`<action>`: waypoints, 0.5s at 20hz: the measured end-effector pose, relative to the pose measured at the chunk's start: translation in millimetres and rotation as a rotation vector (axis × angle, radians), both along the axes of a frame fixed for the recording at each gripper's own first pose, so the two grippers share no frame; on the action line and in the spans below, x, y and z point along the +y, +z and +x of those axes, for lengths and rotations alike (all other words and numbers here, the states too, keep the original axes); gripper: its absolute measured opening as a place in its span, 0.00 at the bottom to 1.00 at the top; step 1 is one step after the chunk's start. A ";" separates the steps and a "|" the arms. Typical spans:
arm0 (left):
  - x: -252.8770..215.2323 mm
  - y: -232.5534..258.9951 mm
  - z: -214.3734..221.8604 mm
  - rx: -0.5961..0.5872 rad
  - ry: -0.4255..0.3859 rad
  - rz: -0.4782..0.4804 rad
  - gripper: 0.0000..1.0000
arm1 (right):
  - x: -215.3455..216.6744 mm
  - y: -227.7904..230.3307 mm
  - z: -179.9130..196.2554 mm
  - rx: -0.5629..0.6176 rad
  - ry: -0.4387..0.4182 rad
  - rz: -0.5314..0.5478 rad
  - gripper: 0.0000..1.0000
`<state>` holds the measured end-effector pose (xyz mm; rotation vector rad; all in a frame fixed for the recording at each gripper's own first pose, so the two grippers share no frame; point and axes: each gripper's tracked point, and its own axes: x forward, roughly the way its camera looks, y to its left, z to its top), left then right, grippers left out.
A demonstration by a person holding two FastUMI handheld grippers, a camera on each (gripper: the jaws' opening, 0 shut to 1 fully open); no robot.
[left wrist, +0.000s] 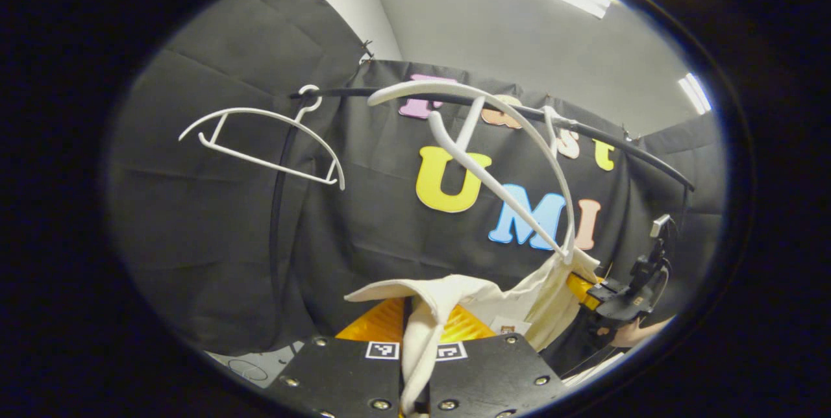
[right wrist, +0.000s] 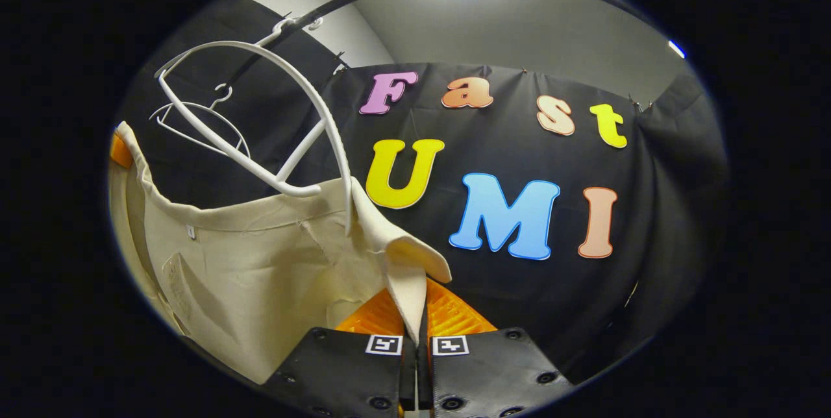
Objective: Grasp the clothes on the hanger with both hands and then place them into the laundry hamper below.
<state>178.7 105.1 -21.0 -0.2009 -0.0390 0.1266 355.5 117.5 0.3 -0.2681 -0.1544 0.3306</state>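
A cream garment stretches between my two grippers. My left gripper is shut on a fold of it, with cloth hanging down between the fingers. My right gripper is shut on a corner of the same garment. In the left gripper view the right gripper shows at the cloth's far end, with a hand behind it. A white hanger hangs tilted from the black rail, its lower tip touching the garment's edge. In the right gripper view, that hanger has one end tucked in the garment's top edge.
A second white hanger hangs bare on the rail to the left, and also shows as the hanger behind the tilted one. The rail's black upright post runs down near it. The black cloth wall stands close behind.
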 end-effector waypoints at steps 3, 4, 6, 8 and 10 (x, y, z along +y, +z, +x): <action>-0.3 -35.2 8.5 0.079 -0.016 -0.056 0.03 | -13.6 -24.4 6.4 0.072 -0.055 -0.002 0.05; -1.3 -37.8 8.5 0.083 -0.020 -0.061 0.03 | -21.3 -26.5 3.5 0.084 -0.080 0.002 0.03; -6.0 -32.6 0.2 0.071 -0.042 -0.036 0.03 | -27.3 -27.7 -8.9 0.093 -0.108 0.016 0.03; -5.6 -25.5 -14.9 0.053 -0.076 -0.029 0.03 | -32.1 -20.0 -26.6 0.052 -0.127 -0.022 0.03; -5.0 -17.4 -24.9 0.042 -0.097 -0.014 0.02 | -33.9 -14.8 -43.1 0.020 -0.143 -0.058 0.03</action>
